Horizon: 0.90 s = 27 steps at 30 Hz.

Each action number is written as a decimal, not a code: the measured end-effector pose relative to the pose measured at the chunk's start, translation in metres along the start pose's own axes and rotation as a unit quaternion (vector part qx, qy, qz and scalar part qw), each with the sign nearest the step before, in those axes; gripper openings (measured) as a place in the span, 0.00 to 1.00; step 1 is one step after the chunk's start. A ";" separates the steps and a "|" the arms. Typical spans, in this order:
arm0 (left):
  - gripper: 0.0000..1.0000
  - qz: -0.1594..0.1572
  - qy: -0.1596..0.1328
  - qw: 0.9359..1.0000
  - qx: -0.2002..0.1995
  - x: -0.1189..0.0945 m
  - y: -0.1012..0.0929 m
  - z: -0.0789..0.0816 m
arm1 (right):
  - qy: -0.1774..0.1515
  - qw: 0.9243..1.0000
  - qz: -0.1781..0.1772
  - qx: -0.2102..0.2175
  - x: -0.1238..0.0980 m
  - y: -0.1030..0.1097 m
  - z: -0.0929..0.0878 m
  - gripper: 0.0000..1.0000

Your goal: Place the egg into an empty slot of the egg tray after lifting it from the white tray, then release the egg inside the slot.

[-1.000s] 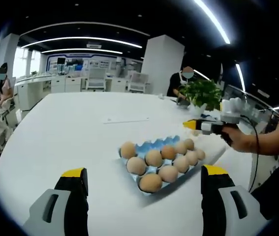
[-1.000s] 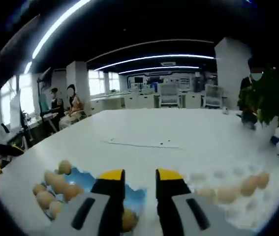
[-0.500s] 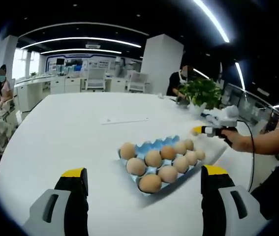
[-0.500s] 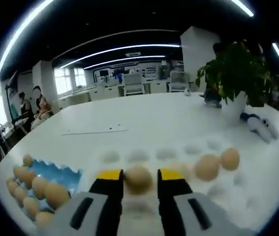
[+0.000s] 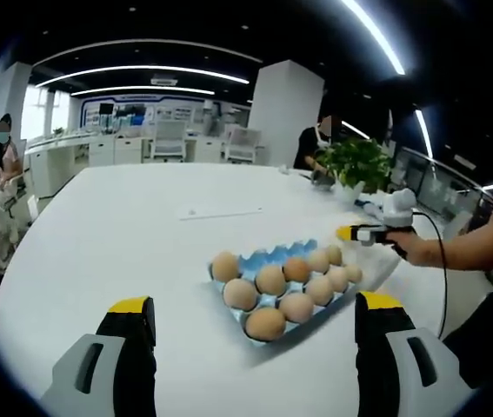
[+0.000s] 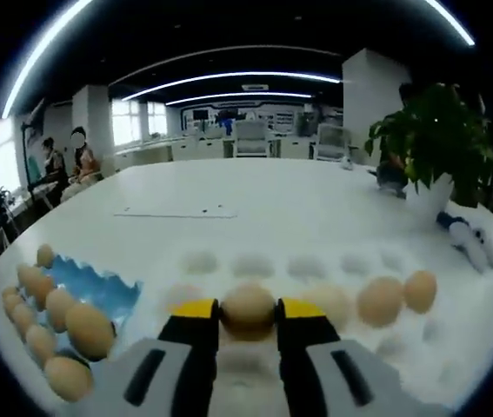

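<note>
From my right gripper view the white tray (image 6: 316, 269) is my landmark: beyond it on the white table (image 6: 272, 208) stands a potted plant (image 6: 433, 148), a small white-and-blue object (image 6: 470, 243) lies just off its far right corner, and a thin flat strip (image 6: 175, 212) lies on the table behind it. To the tray's left sits the blue egg tray (image 6: 98, 291), with brown eggs along its left and near side and bare blue cups nearest the white tray. Two more eggs (image 6: 398, 295) rest in the white tray's right end. My right gripper (image 6: 247, 311) is over the tray's near middle, its yellow-tipped jaws pressed against either side of the egg (image 6: 248, 308) (nothing lies between it and the open cups). In my left gripper view the left gripper (image 5: 255, 313) has its jaws spread wide, holding nothing, well short of the egg tray (image 5: 268, 261), with my right gripper (image 5: 359, 233) past that tray's far right.
</note>
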<state>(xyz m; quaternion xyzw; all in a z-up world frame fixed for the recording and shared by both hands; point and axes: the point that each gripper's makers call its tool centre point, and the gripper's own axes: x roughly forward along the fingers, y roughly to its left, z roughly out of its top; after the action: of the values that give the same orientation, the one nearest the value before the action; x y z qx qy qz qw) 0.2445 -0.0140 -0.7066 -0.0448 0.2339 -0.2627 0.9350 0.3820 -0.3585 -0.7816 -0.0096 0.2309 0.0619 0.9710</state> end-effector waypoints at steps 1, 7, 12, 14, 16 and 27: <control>0.96 0.000 0.000 1.000 0.001 0.000 0.000 0.000 | 0.000 1.000 0.000 -0.004 0.000 0.000 0.000 0.26; 0.96 0.000 -0.002 1.000 0.000 0.000 0.001 0.001 | 0.001 1.000 -0.005 -0.007 0.000 0.000 0.001 0.25; 0.96 0.003 -0.002 1.000 -0.002 -0.001 0.003 -0.001 | 0.001 1.000 0.000 -0.010 0.000 0.001 0.001 0.25; 0.96 0.002 -0.001 1.000 -0.002 -0.001 0.003 -0.001 | 0.001 1.000 0.001 -0.009 0.000 0.001 0.001 0.25; 0.96 0.003 -0.002 1.000 -0.002 -0.001 0.003 -0.001 | 0.000 1.000 -0.001 -0.006 0.000 0.001 0.001 0.25; 0.96 0.007 0.001 1.000 -0.001 -0.003 0.005 -0.002 | -0.023 1.000 -0.001 0.010 -0.006 0.002 0.015 0.25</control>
<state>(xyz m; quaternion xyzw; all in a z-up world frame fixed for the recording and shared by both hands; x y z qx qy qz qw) 0.2434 -0.0078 -0.7084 -0.0442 0.2353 -0.2554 0.9367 0.3830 -0.3567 -0.7649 0.0012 0.2088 0.0592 0.9762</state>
